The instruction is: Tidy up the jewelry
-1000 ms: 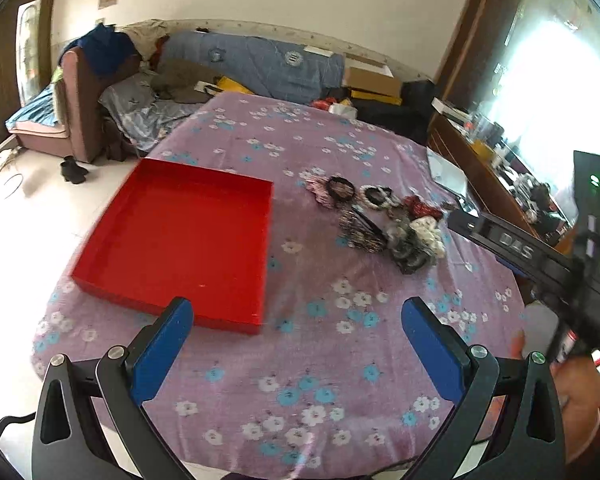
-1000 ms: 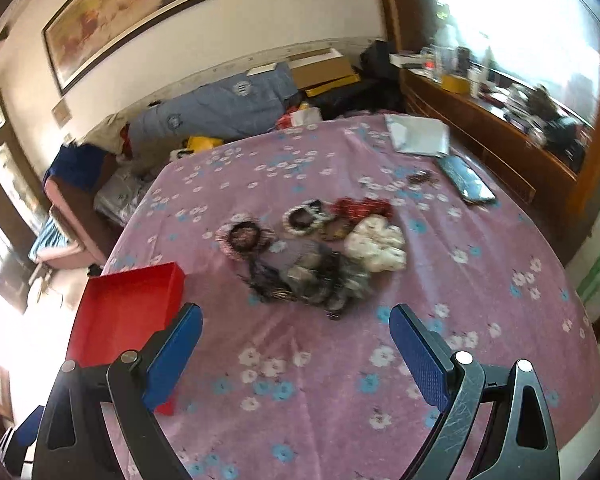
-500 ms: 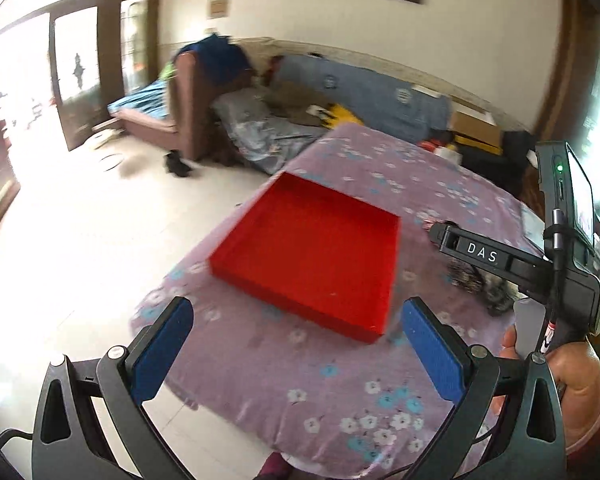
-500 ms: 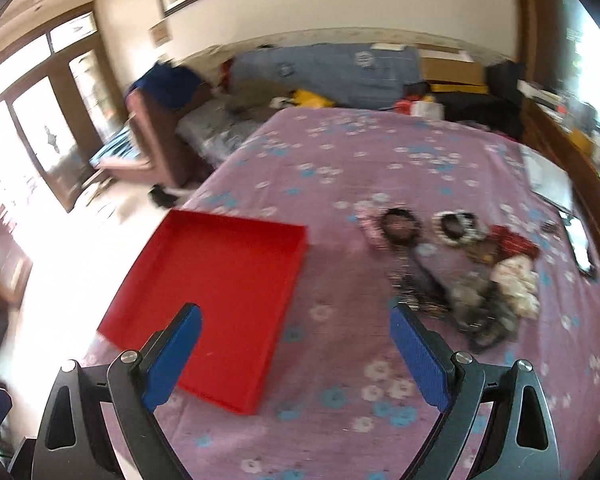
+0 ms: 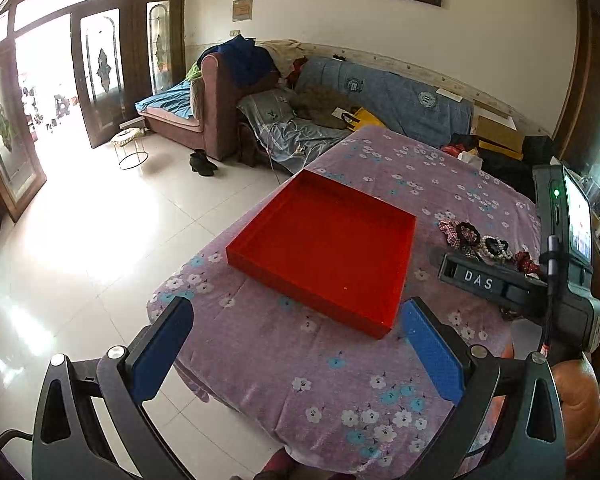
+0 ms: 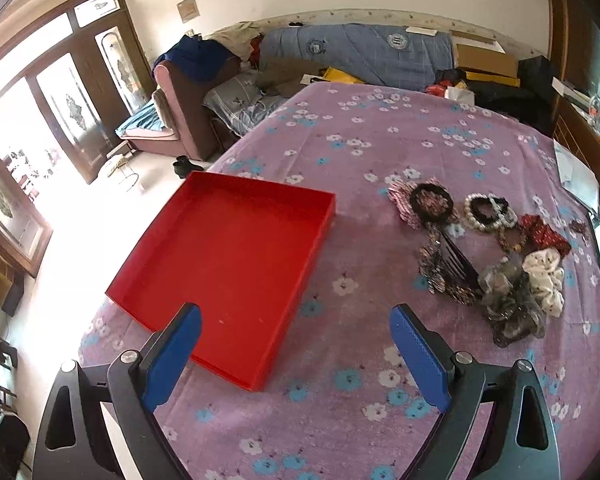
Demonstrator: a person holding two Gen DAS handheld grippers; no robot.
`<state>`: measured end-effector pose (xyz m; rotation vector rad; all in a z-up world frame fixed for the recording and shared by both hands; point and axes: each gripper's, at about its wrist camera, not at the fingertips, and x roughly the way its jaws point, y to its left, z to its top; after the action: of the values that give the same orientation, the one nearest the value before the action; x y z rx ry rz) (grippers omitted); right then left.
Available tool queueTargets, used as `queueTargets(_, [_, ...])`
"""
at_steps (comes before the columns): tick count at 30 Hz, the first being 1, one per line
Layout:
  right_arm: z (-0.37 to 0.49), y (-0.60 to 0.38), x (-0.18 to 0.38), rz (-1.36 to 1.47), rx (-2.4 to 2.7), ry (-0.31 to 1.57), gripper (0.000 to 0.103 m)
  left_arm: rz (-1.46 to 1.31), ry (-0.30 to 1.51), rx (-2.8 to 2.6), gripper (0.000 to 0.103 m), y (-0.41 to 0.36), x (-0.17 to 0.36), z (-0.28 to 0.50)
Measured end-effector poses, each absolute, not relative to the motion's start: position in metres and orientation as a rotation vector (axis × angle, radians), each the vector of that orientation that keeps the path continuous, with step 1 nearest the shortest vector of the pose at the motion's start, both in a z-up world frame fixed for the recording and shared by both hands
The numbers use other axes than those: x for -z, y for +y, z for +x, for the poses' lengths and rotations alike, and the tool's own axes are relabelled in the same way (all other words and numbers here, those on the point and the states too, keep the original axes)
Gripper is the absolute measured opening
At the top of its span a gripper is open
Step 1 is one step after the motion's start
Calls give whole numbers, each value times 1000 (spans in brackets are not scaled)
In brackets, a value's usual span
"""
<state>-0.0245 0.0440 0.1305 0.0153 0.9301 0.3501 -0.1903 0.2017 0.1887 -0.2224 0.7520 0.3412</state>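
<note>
a jumbled pile of scrunchies and beaded bracelets (image 6: 496, 248) lies on the floral cloth at 3 o'clock of the red tray (image 6: 228, 256), which holds nothing. left gripper (image 5: 296, 352) and right gripper (image 6: 296, 354) both gape wide.

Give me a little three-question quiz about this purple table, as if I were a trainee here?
1. True or false: the red tray already holds jewelry.
2. The pile of hair ties and bracelets lies where? A) inside the tray B) on the cloth, right of the tray C) on the floor
3. Fill in: both the left gripper and the right gripper are ____, holding nothing.

Key: 1 false; 2 B; 3 open.
</note>
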Motion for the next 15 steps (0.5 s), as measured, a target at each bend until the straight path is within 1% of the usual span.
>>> queueTargets(9, [-32, 15, -121, 31, -267, 960, 97, -208, 785, -318, 103, 197, -183, -184])
queueTargets(15, [-32, 11, -118, 46, -248, 970, 97, -210, 787, -323, 103, 197, -182, -184])
